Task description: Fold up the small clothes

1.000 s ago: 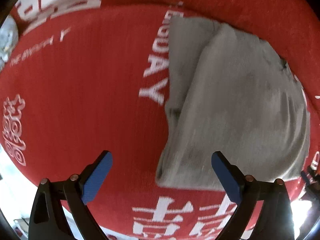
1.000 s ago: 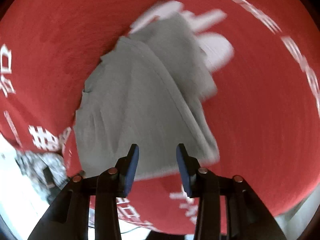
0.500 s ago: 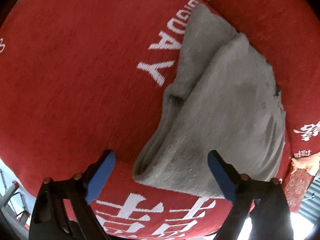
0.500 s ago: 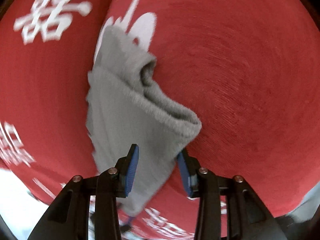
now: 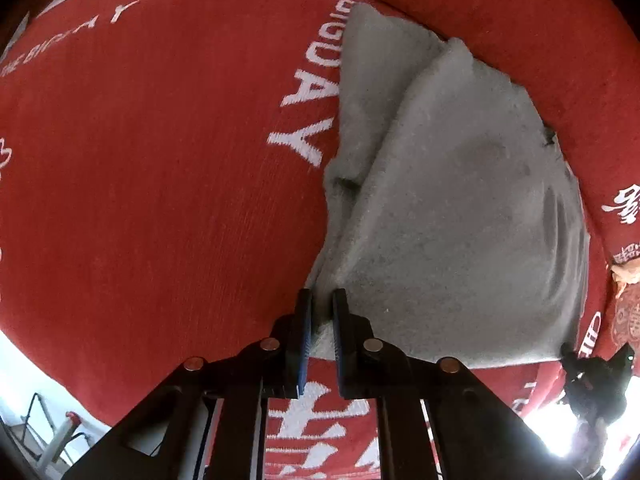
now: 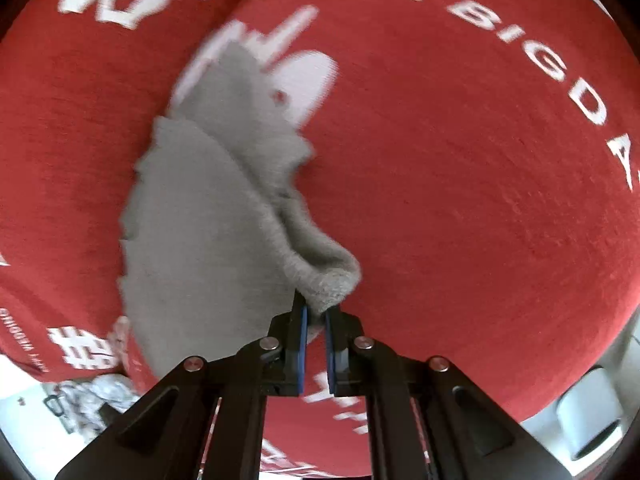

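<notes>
Both tongs just closed: left tongs (image 5: 321,312), right tongs (image 6: 315,314) pinch fuzzy grey garment (image 5: 460,216) corners (red cloth (image 5: 160,160) beneath).

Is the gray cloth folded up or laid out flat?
Folded, partly. The gray cloth shows one layer lying over another, and its pinched corner is a rolled double edge.

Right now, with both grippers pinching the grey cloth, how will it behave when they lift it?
The grey cloth will likely droop between the grips: it already lies in soft folds. It looks light, a thin fuzzy knit. The left hand-held gripper and right hand-held gripper each pinch only a corner, so it may slip if tugged, and its nap may cling to the red cover.
</notes>
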`<state>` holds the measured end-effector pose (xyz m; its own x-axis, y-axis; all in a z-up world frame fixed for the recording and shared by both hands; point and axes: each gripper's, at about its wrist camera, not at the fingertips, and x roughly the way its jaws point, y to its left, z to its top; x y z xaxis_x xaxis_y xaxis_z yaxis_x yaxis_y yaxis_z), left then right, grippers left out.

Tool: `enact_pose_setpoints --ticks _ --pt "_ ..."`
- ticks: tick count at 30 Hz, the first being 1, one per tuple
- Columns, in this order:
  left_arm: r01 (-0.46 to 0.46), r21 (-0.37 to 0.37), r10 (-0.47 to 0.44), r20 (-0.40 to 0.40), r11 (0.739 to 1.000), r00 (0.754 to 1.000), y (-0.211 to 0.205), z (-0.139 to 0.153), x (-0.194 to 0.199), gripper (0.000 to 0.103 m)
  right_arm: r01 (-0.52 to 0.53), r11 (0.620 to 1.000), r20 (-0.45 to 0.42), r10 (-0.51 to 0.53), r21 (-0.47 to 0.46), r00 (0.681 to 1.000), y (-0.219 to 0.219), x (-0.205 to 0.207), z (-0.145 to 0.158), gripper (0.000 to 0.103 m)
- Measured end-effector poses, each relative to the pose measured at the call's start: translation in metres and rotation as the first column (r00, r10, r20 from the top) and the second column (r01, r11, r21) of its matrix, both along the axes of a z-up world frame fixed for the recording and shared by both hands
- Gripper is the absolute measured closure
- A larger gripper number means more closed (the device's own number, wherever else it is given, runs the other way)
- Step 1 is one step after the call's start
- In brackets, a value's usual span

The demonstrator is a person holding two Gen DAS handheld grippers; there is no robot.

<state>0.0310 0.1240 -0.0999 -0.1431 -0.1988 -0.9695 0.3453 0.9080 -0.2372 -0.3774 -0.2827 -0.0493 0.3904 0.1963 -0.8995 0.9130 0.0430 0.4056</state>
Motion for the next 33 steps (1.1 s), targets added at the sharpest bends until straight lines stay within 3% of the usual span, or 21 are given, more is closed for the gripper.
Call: enact_pose_setpoints --ticks 5,11,14,17,22,25,28,33 --pt "0.044 0.014 -0.044 0.023 0.999 0.999 -0.001 0.008 0.001 0.091 -0.056 0.998 -0.031 0.055 -0.022 0.998 0.003 0.001 -0.001 0.094" --pt "0.068 0.030 -0.071 0.101 0.997 0.992 -0.012 0.041 0.018 0.091 -0.098 0.994 -0.142 0.090 -0.052 0.986 0.002 0.001 0.029 0.093" --pt "0.092 0.000 -0.091 0.151 0.996 0.984 -0.025 0.057 0.030 0.091 -0.065 0.990 -0.123 0.050 -0.126 0.991 -0.005 -0.006 0.054 0.093" --pt "0.126 -0.009 -0.122 0.184 0.992 0.975 -0.050 0.058 0.042 0.091 -0.121 0.972 -0.088 0.105 -0.202 0.991 -0.017 0.008 0.069 0.093" --pt "0.167 -0.027 -0.158 0.211 0.986 0.965 -0.092 0.046 0.055 0.091 -0.200 0.955 -0.047 0.195 -0.218 0.980 -0.034 0.055 0.058 0.093" --pt "0.181 0.006 -0.178 0.216 0.984 0.960 -0.108 0.031 0.058 0.091 -0.232 0.951 -0.098 0.216 -0.204 0.971 -0.039 0.073 0.038 0.093" --pt "0.159 0.054 -0.167 0.188 0.986 0.968 -0.112 0.004 0.062 0.091 -0.205 0.963 -0.116 0.187 -0.174 0.976 -0.044 0.065 0.018 0.098" --pt "0.152 0.059 -0.160 0.190 0.987 0.969 -0.107 0.005 0.067 0.091 -0.125 0.982 -0.090 0.113 -0.145 0.990 -0.054 0.041 0.011 0.098"
